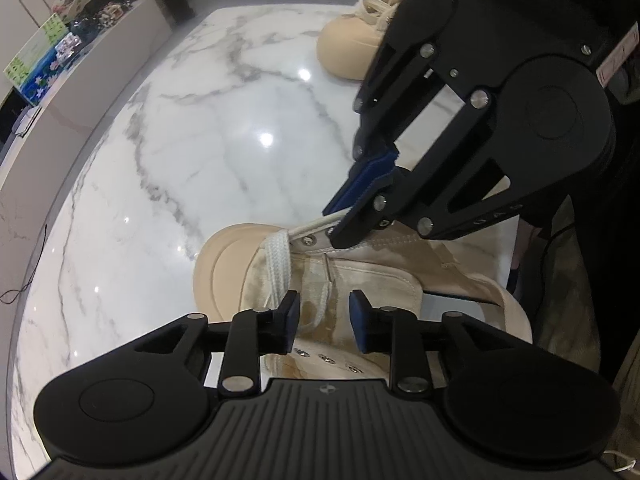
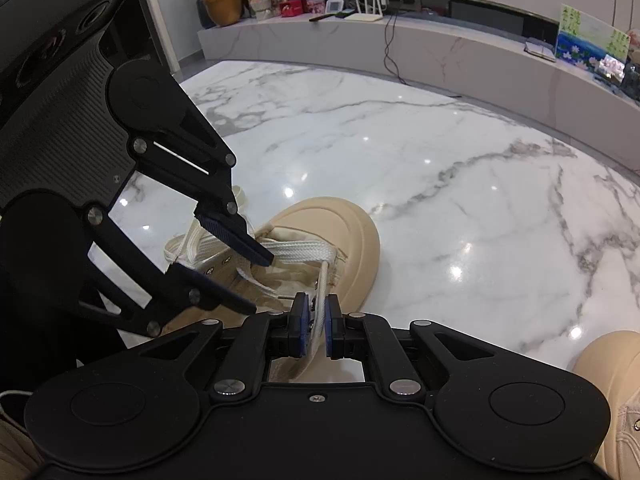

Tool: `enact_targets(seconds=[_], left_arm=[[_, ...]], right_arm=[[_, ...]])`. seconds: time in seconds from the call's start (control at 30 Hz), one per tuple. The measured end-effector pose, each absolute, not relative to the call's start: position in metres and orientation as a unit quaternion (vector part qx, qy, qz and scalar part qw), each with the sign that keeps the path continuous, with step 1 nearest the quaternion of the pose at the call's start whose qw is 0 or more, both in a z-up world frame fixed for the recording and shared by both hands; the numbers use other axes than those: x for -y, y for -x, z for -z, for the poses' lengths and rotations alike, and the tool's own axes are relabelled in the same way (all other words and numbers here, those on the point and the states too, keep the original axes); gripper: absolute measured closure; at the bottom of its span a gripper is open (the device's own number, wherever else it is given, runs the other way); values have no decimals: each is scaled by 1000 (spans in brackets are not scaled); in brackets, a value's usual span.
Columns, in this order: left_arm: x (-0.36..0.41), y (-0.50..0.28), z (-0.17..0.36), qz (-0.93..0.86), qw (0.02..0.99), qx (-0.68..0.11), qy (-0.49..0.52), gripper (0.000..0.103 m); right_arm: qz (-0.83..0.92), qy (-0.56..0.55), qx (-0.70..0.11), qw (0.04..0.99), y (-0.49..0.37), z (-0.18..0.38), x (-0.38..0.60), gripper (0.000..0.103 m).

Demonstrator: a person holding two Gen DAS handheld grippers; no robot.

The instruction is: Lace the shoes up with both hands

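Shoe [image 1: 360, 280], beige, lying on marble desk [image 1: 180, 160] | right tongs [image 2: 318, 322] pinching white lace [image 2: 296, 258] at eyelet row | left tongs [image 1: 324, 320] hovering released over tongue, crowding right view | second shoe [image 1: 352, 52] sitting well apart | shelf clutter lining background

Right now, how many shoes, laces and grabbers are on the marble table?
Beige shoes: 2, the near shoe and the far shoe
White lace on the near shoe: 1
Grippers: 2, the left gripper open, the right gripper shut on the lace
Total: 5
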State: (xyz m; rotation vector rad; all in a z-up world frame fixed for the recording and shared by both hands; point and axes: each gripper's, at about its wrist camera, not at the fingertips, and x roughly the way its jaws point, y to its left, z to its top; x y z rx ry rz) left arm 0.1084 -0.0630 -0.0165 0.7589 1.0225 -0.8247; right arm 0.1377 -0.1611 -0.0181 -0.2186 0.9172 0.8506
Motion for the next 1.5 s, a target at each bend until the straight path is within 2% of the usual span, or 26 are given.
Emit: enact_targets(seconds=[0.13, 0.2, 0.27, 0.37, 1.5], left_arm=[[67, -110, 22, 374, 725, -464, -346, 77], [69, -113, 26, 371, 725, -465, -347, 81], [70, -114, 28, 369, 725, -467, -347, 94], [68, -114, 27, 371, 726, -466, -344, 99], [70, -124, 19, 382, 733, -452, -337, 100]], right_arm=[[-398, 101, -428, 805, -138, 19, 162, 97], [-398, 100, -428, 805, -138, 19, 162, 97], [-398, 100, -428, 805, -139, 19, 162, 97], [-399, 98, -428, 805, -139, 20, 163, 97], [-407, 114, -422, 802, -136, 19, 160, 97]])
